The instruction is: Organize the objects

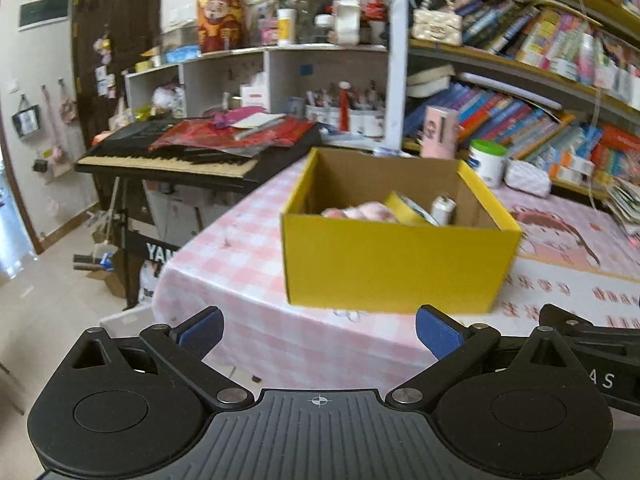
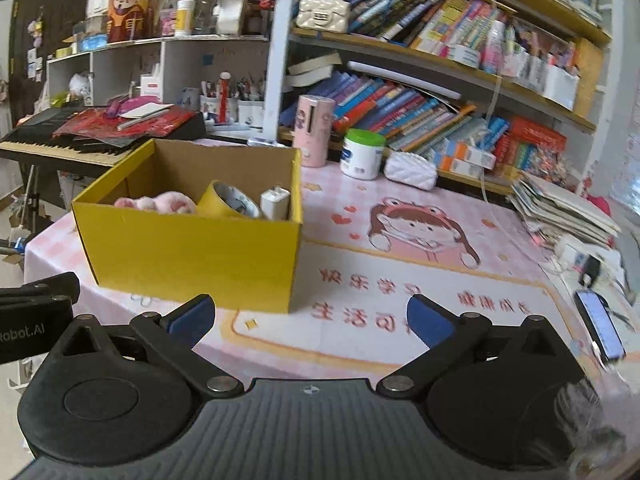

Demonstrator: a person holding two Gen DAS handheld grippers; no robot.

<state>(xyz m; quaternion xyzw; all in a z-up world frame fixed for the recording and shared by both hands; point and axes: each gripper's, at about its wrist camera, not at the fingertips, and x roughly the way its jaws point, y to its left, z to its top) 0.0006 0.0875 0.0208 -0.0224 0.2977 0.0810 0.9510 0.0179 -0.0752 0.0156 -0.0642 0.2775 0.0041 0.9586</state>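
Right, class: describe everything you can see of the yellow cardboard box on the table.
The yellow box is open-topped cardboard, yellow outside and plain brown inside. It stands upright on the pink checked tablecloth, near the table's left end, beside the printed cartoon mat. Inside lie a pink plush toy, a tilted yellow tape roll and a white charger-like block against the right wall. Neither open gripper, left gripper or right gripper, touches it.
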